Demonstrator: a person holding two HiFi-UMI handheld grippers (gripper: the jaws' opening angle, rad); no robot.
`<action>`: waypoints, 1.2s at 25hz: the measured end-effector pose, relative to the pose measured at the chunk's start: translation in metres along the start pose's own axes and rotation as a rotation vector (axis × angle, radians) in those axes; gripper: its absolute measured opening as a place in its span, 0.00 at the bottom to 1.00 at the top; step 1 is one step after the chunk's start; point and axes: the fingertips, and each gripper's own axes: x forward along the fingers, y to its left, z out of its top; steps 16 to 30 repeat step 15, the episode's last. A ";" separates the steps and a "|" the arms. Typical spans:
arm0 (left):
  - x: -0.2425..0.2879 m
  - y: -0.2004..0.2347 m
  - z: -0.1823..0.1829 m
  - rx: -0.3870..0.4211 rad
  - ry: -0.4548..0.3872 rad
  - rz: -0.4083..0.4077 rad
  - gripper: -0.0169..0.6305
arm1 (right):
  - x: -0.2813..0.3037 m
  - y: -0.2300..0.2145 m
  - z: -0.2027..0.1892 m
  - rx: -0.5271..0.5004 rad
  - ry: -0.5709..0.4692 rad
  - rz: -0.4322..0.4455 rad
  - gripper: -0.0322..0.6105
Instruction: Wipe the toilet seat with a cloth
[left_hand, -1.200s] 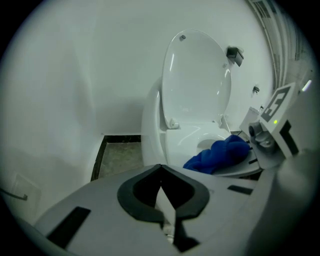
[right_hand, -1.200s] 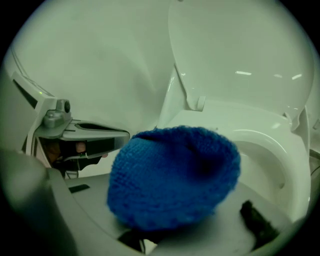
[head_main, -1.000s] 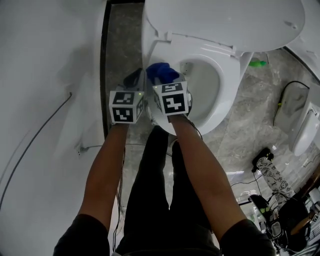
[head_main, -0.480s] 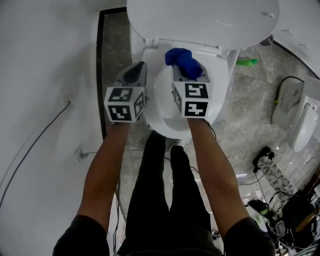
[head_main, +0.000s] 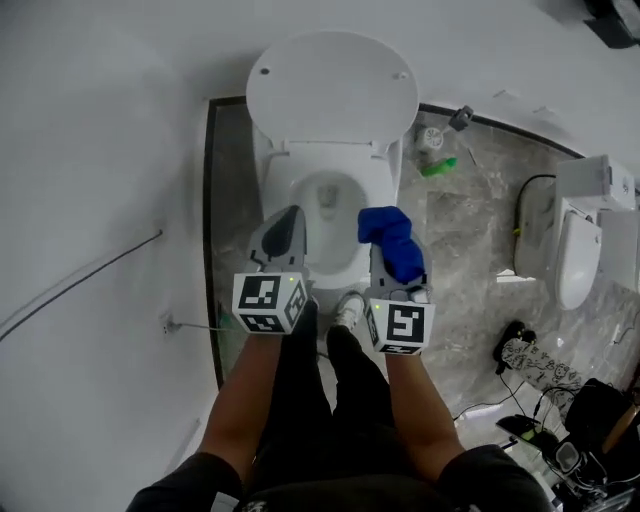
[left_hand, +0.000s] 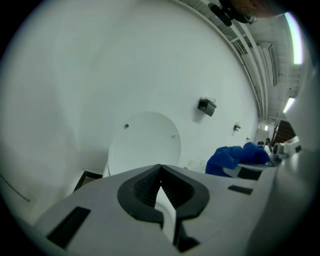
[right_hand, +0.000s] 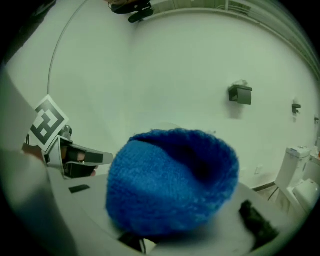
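Note:
In the head view the white toilet stands ahead with its lid raised and the seat rim bare. My left gripper hangs over the rim's left side, shut with nothing between its ribbed pads. To the right of the bowl my right gripper is shut on a bunched blue cloth, held above the floor and clear of the seat. The cloth fills the right gripper view and hides the fingertips. The left gripper view shows the lid and the cloth at the right.
A white wall runs along the left with a thin cable on it. A dark strip borders the marble floor. A green item lies right of the toilet, another white fixture stands far right, and cables and bags sit at bottom right.
Both grippers have drawn back from the bowl towards me. The cloth has come off the seat's back rim and is now held right of the bowl. The whole toilet has come into view.

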 end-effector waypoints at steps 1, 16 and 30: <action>-0.017 -0.011 0.009 -0.004 -0.008 0.004 0.04 | -0.018 0.002 0.012 0.003 -0.010 0.009 0.20; -0.168 -0.096 0.126 0.205 -0.151 0.048 0.04 | -0.153 0.006 0.153 -0.047 -0.180 0.054 0.20; -0.168 -0.096 0.126 0.205 -0.151 0.048 0.04 | -0.153 0.006 0.153 -0.047 -0.180 0.054 0.20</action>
